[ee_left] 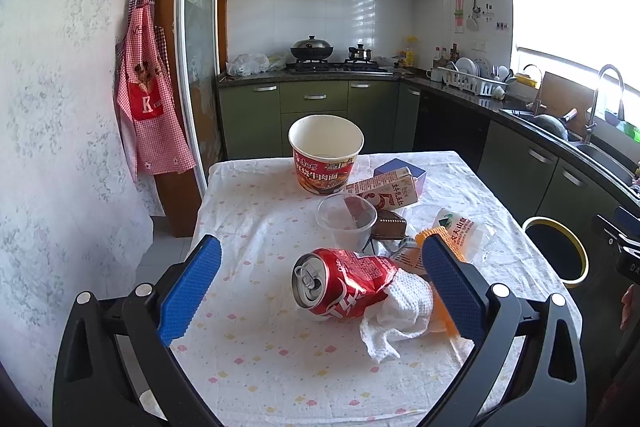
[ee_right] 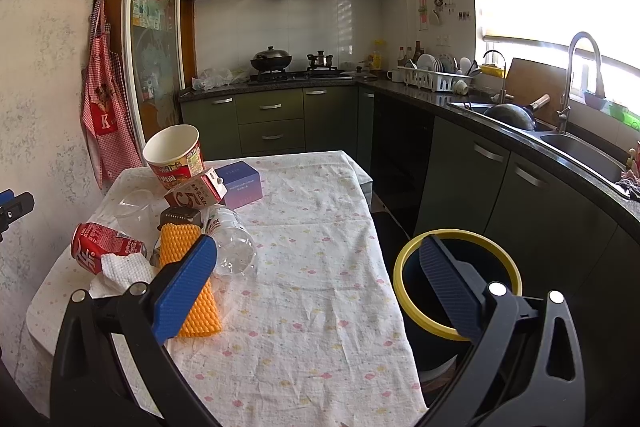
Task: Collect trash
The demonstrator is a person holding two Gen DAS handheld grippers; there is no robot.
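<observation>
A crushed red cola can (ee_left: 340,283) lies on the table between the open fingers of my left gripper (ee_left: 320,287), with a crumpled white paper towel (ee_left: 400,315) against it. The can also shows in the right wrist view (ee_right: 104,247). Nearby lie an orange foam net (ee_right: 192,275), a clear plastic bottle (ee_right: 232,243), a clear cup (ee_left: 346,223), a milk carton (ee_left: 384,193), a noodle bowl (ee_left: 326,153) and a purple box (ee_right: 242,183). My right gripper (ee_right: 320,287) is open and empty over the table's right edge, above a yellow-rimmed black bin (ee_right: 456,283).
The table (ee_right: 312,307) wears a white dotted cloth. The bin (ee_left: 560,251) stands on the floor at its right side. Green kitchen cabinets, a stove and a sink counter (ee_right: 540,139) run behind and to the right. A red apron (ee_left: 148,99) hangs on the left wall.
</observation>
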